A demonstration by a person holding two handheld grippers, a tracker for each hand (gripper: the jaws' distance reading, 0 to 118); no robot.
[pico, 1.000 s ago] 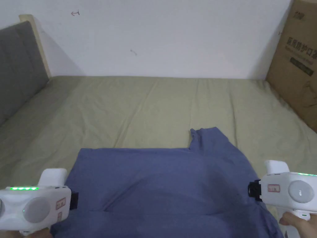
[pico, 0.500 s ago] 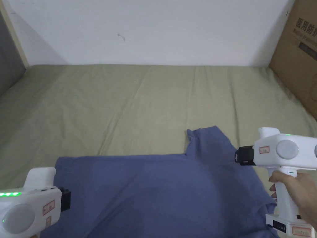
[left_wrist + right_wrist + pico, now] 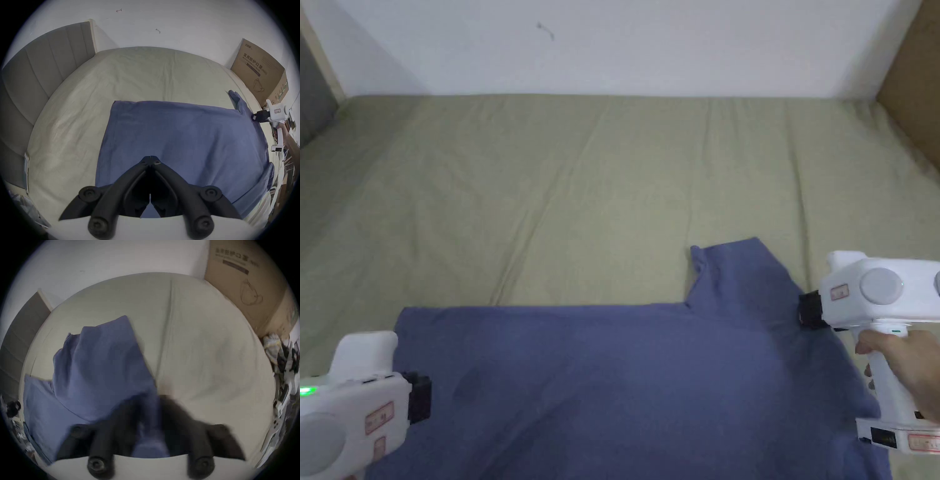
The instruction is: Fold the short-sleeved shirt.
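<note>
Shirt (image 3: 625,375) on bed (image 3: 581,187) — box (image 3: 259,73) right

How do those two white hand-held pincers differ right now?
The left gripper sits at the blue shirt's near left edge; the right gripper sits farther up, beside the sleeve. The left's jaws are shut; the right's are too blurred to judge. Both are white with black jaws.

Your left gripper (image 3: 150,158) has its jaws closed together; your right hand (image 3: 903,369) grips the right gripper (image 3: 807,309), blurred.
</note>
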